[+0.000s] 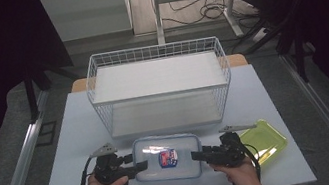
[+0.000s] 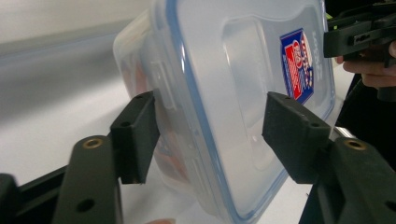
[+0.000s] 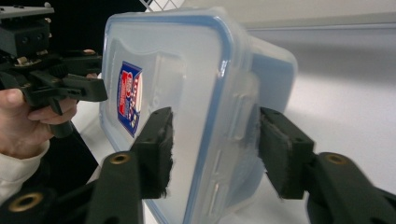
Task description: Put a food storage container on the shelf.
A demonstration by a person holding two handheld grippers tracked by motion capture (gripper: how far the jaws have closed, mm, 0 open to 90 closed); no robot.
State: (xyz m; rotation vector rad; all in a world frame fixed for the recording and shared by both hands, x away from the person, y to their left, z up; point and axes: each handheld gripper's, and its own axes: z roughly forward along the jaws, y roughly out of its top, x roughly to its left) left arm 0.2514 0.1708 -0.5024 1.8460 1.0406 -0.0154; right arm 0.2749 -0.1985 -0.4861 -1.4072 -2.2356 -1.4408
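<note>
A clear plastic container with a blue-rimmed lid and a red-and-blue label lies at the front middle of the table, between my two grippers. My left gripper clasps its left end. In the left gripper view one pad lies against the side wall and the other on the lid of the container, with something red inside. My right gripper clasps the right end. In the right gripper view its pads press on the lid and wall of the container.
A white wire rack with two shelves stands just behind the container, open towards me. A shallow yellow-green tray lies right of my right hand. The pale table ends close in front; a desk frame and cables stand beyond.
</note>
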